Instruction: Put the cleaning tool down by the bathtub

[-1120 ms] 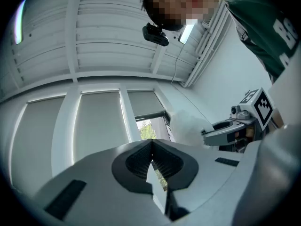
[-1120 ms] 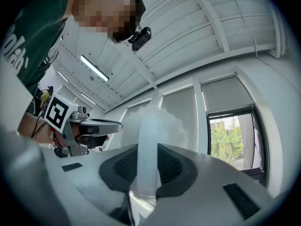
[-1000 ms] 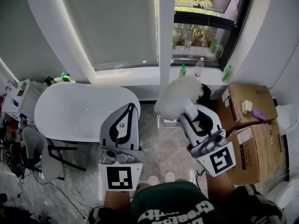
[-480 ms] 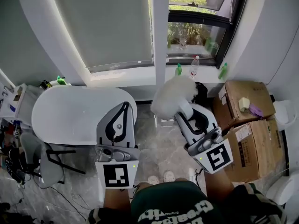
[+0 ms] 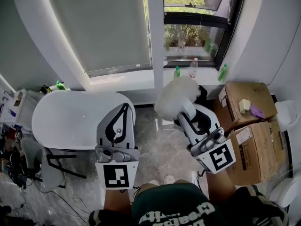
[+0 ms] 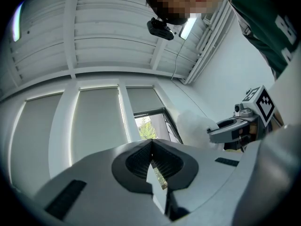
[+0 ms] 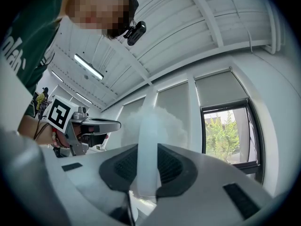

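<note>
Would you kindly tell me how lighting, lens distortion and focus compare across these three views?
Head view: daylight through the window lights the scene evenly, with a bright strip below the blind; straight lines bow only mildly. Left gripper view: strong fisheye with dark corners, and the ceiling lines curve. Right gripper view: same fisheye; the duster handle, close to the lens, looks soft.

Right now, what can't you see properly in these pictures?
- Handle of the fluffy duster: in the head view, covered by the right gripper.
- Right end of the bathtub: in the head view, hidden behind the left gripper.
- The bathtub is in neither gripper view; both point upward.
- Labels of the bottles: in the head view, too small to read.
</note>
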`<state>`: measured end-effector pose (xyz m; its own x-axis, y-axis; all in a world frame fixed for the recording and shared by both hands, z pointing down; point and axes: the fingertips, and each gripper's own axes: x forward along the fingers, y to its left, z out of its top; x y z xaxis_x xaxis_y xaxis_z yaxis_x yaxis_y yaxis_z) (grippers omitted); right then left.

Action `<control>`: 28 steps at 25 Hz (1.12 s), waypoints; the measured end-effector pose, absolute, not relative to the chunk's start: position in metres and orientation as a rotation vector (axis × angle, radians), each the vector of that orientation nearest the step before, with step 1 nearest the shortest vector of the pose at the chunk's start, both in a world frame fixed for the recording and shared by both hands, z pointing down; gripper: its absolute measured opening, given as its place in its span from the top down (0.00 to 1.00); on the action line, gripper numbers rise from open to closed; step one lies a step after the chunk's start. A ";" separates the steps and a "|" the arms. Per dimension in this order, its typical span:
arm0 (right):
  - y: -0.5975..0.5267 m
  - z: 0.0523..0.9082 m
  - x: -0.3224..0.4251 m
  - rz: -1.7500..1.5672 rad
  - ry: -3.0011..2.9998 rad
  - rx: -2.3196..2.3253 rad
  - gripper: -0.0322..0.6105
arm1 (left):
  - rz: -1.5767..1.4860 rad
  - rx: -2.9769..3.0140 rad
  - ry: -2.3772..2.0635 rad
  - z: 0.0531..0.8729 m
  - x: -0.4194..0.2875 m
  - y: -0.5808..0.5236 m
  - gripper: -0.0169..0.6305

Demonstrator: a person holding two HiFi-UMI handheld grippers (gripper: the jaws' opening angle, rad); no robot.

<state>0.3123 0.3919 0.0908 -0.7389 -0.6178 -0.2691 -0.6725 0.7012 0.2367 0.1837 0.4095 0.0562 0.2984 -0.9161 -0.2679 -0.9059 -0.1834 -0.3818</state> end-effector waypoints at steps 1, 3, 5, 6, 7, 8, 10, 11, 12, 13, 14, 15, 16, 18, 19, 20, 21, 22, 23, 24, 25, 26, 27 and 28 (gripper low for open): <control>0.390 0.091 0.316 0.480 2.735 -1.046 0.81 | -0.029 -2.102 1.620 0.056 0.187 0.408 0.96; 0.389 0.091 0.323 0.482 2.731 -1.031 0.81 | -0.045 -2.097 1.621 0.057 0.193 0.405 0.96; 0.389 0.091 0.329 0.493 2.734 -1.006 0.81 | -0.053 -2.092 1.626 0.059 0.199 0.403 0.96; 0.389 0.092 0.332 0.500 2.736 -0.998 0.81 | -0.052 -2.092 1.631 0.060 0.203 0.403 0.96; 0.389 0.093 0.336 0.506 2.737 -0.995 0.81 | -0.049 -2.093 1.637 0.062 0.206 0.403 0.96; 0.389 0.095 0.340 0.509 2.737 -0.996 0.81 | -0.045 -2.094 1.643 0.064 0.209 0.403 0.96; 0.388 0.097 0.349 0.502 2.735 -1.000 0.81 | -0.042 -2.094 1.649 0.067 0.215 0.402 0.96; 0.387 0.099 0.353 0.496 2.734 -1.003 0.81 | -0.044 -2.093 1.649 0.069 0.218 0.402 0.96; 0.386 0.100 0.357 0.491 2.735 -1.006 0.81 | -0.050 -2.093 1.651 0.070 0.221 0.401 0.96; 0.385 0.102 0.361 0.485 2.736 -1.010 0.81 | -0.058 -2.094 1.653 0.071 0.224 0.401 0.96; 0.384 0.103 0.364 0.480 2.736 -1.013 0.81 | -0.064 -2.095 1.654 0.072 0.226 0.400 0.96; 0.384 0.105 0.368 0.475 2.735 -1.015 0.81 | -0.065 -2.093 1.653 0.072 0.228 0.400 0.96; 0.383 0.106 0.371 0.470 2.732 -1.017 0.81 | -0.064 -2.089 1.652 0.071 0.230 0.400 0.96; 0.381 0.107 0.374 0.457 2.727 -1.020 0.81 | -0.064 -2.083 1.651 0.071 0.231 0.400 0.96; 0.380 0.108 0.375 0.452 2.726 -1.020 0.81 | -0.064 -2.083 1.651 0.071 0.231 0.399 0.96; 0.379 0.109 0.374 0.449 2.727 -1.018 0.81 | -0.067 -2.083 1.649 0.072 0.231 0.397 0.96; 0.378 0.111 0.374 0.447 2.729 -1.017 0.81 | -0.074 -2.082 1.646 0.073 0.232 0.395 0.96; 0.376 0.112 0.374 0.445 2.729 -1.017 0.81 | -0.084 -2.082 1.643 0.074 0.232 0.393 0.96; 0.373 0.113 0.375 0.442 2.728 -1.019 0.81 | -0.088 -2.083 1.641 0.075 0.232 0.390 0.96; 0.370 0.114 0.376 0.439 2.726 -1.023 0.81 | -0.085 -2.084 1.639 0.076 0.233 0.387 0.96; 0.367 0.114 0.376 0.437 2.722 -1.028 0.81 | -0.083 -2.085 1.635 0.076 0.233 0.384 0.96; 0.363 0.114 0.377 0.435 2.718 -1.032 0.81 | -0.085 -2.085 1.631 0.076 0.233 0.380 0.96; 0.359 0.114 0.377 0.433 2.714 -1.036 0.81 | -0.089 -2.085 1.628 0.077 0.233 0.376 0.96; 0.356 0.115 0.377 0.431 2.712 -1.039 0.81 | -0.090 -2.086 1.625 0.077 0.232 0.372 0.96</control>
<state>0.3769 0.3556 0.1151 -0.7312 -0.6170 -0.2909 -0.6768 0.7095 0.1962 0.2322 0.3718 0.0772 0.2889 -0.9263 -0.2418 -0.8939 -0.1707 -0.4144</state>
